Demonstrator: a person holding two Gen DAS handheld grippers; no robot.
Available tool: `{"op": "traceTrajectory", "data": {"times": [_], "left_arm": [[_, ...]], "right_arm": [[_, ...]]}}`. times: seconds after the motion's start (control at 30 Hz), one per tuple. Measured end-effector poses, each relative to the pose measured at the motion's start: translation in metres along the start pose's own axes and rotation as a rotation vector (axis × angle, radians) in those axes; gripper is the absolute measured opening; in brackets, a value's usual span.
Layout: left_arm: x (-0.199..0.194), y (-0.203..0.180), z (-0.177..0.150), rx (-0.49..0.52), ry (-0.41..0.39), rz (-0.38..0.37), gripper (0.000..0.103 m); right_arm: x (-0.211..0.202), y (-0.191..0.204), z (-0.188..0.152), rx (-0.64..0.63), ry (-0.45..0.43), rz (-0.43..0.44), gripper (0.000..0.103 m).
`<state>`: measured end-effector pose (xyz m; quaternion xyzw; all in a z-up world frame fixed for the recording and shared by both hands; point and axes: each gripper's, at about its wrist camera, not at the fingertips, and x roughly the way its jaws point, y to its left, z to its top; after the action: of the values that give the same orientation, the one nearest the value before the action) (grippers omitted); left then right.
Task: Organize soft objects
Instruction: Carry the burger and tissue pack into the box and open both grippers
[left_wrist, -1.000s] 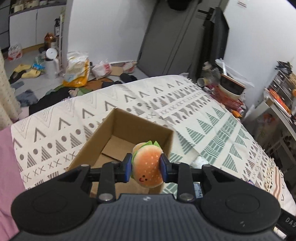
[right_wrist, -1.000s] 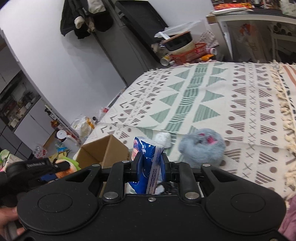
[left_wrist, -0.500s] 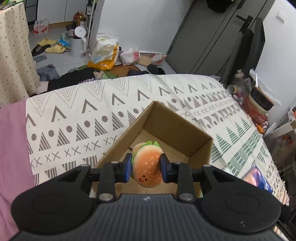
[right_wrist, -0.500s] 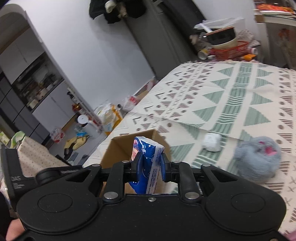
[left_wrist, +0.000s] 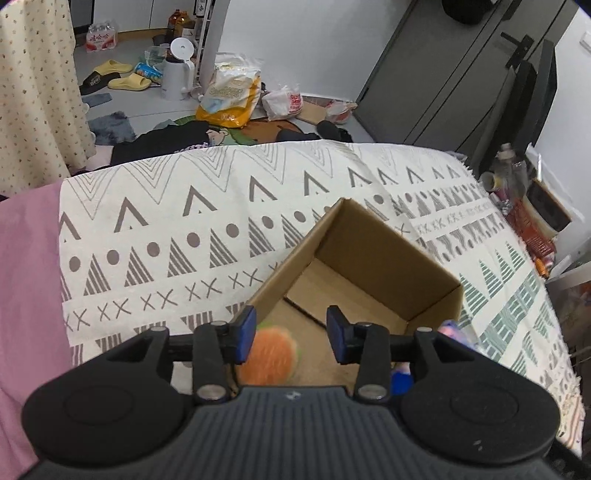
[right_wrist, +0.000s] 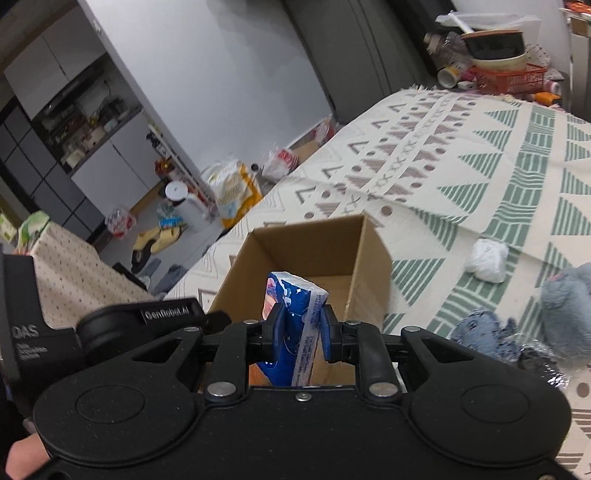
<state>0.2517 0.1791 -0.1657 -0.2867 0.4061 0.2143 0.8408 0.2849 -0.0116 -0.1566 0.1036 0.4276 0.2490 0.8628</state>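
- Left gripper (left_wrist: 291, 330): jaws spread wide, holding nothing, positioned above the near end of the box (left_wrist: 388, 251).
- Burger toy (left_wrist: 269, 356): blurred, below the open jaws, inside the box near its left wall; clear of both pads.
- Right gripper (right_wrist: 300, 334): jaws closed tight on the tissue pack (right_wrist: 293, 317), which stands upright over the box (right_wrist: 314, 251).
- Box: open-topped, resting on the patterned blanket (left_wrist: 166, 229).
- Grey plush (right_wrist: 569, 314) and white ball (right_wrist: 487, 260): on the blanket (right_wrist: 480, 166), right of the box.
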Motion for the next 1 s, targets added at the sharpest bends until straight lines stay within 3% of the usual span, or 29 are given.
{"op": "traceTrajectory", "data": {"times": [0.37,0.53,0.8,1.0], "left_arm": [[-0.002,0.006,0.006,-0.038,-0.014,-0.037,0.049],[-0.005,0.002,0.007,-0.020,-0.035,-0.046,0.058],[-0.015,-0.014,0.000,0.036,-0.042,-0.051,0.079],[-0.025,-0.034,-0.008,0.127,-0.068,-0.061,0.083]], "right_arm": [[0.004,0.015,-0.006,-0.028,0.071,-0.019,0.027],[-0.020,0.009,-0.005,-0.026,0.032,-0.042,0.048],[-0.059,-0.013,-0.008,-0.036,-0.017,-0.099,0.062],[-0.083,-0.033,-0.009,-0.018,-0.056,-0.148,0.081]]}}
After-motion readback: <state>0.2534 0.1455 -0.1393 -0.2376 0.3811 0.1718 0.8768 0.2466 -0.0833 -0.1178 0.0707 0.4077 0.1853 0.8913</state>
